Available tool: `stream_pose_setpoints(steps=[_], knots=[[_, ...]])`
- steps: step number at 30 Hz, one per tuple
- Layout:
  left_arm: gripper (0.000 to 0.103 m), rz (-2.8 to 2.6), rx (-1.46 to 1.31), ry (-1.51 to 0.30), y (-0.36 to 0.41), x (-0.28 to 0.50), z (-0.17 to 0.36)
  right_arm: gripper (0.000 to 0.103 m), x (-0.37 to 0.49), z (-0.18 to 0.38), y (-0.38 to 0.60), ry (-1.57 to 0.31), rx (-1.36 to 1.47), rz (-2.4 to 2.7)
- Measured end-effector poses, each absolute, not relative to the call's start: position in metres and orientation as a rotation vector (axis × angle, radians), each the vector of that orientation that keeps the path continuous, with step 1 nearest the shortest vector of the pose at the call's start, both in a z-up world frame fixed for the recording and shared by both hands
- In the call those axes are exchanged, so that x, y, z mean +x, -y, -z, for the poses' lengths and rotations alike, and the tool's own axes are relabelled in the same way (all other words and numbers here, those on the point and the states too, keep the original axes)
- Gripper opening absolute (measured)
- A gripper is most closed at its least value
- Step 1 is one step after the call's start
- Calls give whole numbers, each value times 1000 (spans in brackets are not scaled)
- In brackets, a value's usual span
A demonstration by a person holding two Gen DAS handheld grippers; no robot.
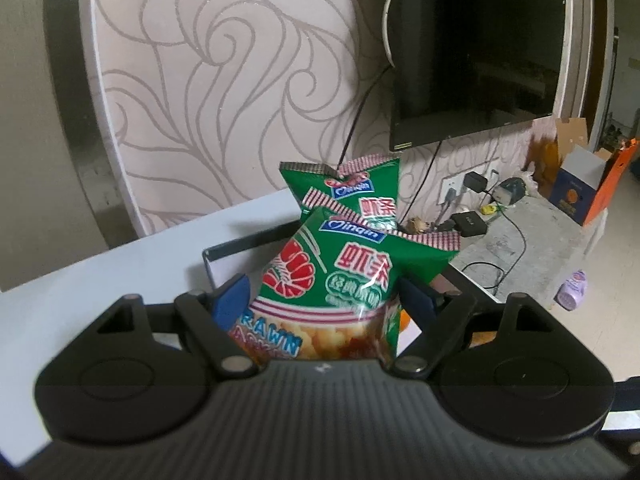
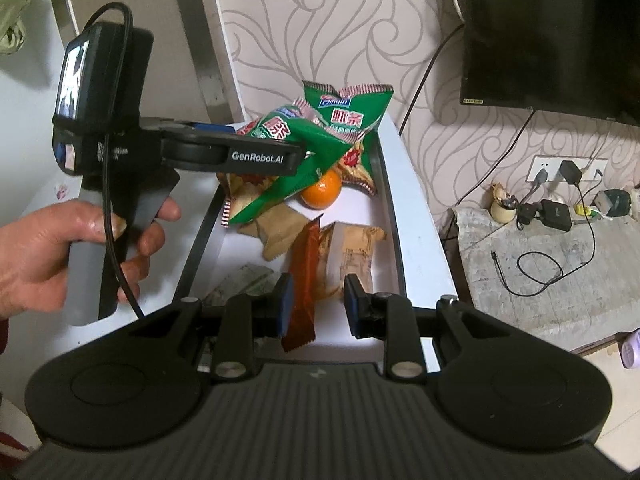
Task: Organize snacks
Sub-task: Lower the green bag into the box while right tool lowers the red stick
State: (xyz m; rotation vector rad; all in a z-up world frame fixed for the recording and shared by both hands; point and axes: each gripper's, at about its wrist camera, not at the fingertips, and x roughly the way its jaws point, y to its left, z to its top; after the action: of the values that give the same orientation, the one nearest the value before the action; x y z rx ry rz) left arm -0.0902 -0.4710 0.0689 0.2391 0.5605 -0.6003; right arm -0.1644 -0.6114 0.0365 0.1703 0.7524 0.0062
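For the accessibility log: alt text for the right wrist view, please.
The right hand-held gripper has an orange-red wrapper between its fingers above a tray of snacks; beside it, the left hand-held gripper grips a green prawn cracker bag.

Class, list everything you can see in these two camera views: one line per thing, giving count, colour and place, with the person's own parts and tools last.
Crisp bags: two, green, far end of tray; the nearer one is between the left gripper's fingers.
Orange: one, orange, in tray under the bags.
Snack bar: one, red-brown, near end of tray.
Biscuit packets: at least two, tan, middle of tray.
Tray: one, white floor and dark rim, on the white cabinet.
Television: one, black, on wall at right.
Wall socket: one, white, below television.
Cardboard box: one, blue and orange, far right.
Hand: one, holding left gripper's handle.
Left gripper: black, on the bag.
Right gripper: black, around the bar.
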Motion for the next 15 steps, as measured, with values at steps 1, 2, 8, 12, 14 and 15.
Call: stream_pose_setpoints(steps=[1, 2, 8, 12, 14, 15], knots=[[83, 599, 241, -558, 470, -93, -69, 31, -165, -35, 611, -757, 169, -8], [83, 599, 239, -557, 469, -95, -69, 31, -163, -33, 611, -765, 168, -10], [83, 582, 221, -561, 457, -99, -72, 31, -147, -10, 606, -840, 141, -35], [83, 565, 217, -567, 449, -98, -72, 24, -135, -1, 600, -855, 115, -70], [83, 561, 217, -572, 447, -97, -72, 23, -127, 1, 599, -854, 77, -63], [83, 558, 219, -575, 447, -96, -71, 22, -122, 1, 599, -850, 67, -58]])
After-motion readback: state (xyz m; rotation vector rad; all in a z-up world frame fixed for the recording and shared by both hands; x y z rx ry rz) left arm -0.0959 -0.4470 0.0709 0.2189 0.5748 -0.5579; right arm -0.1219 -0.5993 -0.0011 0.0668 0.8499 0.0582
